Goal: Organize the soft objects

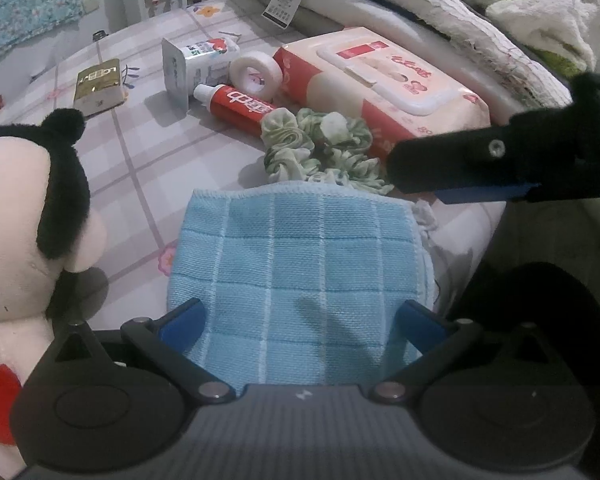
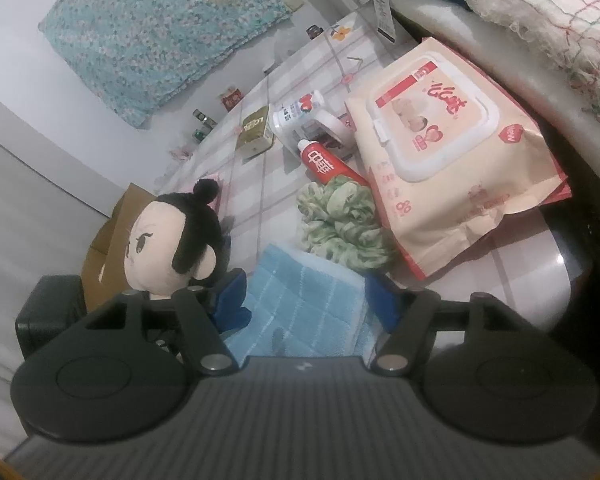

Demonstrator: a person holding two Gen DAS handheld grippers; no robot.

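A folded light-blue checked cloth (image 1: 296, 256) lies on the pink plaid tabletop (image 1: 140, 152). My left gripper (image 1: 300, 320) hangs over its near edge, open, with the blue pads wide apart and the cloth between them. My right gripper (image 2: 308, 300) is open too, straddling the same blue cloth (image 2: 308, 300); one of its black fingers (image 1: 440, 156) reaches in from the right in the left wrist view. A plush doll (image 1: 20, 200) with black hair stands left of the cloth, also seen as the doll (image 2: 160, 248). A green scrunchie (image 1: 320, 148) lies just beyond the cloth.
A wet-wipes pack (image 2: 452, 160), red toothpaste tube (image 2: 324, 164), tape roll (image 1: 254, 74), white bottle (image 2: 296, 116) and gold box (image 1: 98, 86) crowd the table's far side. Folded blankets (image 1: 440, 20) are piled at the back right. A brown box (image 2: 108, 248) stands behind the doll.
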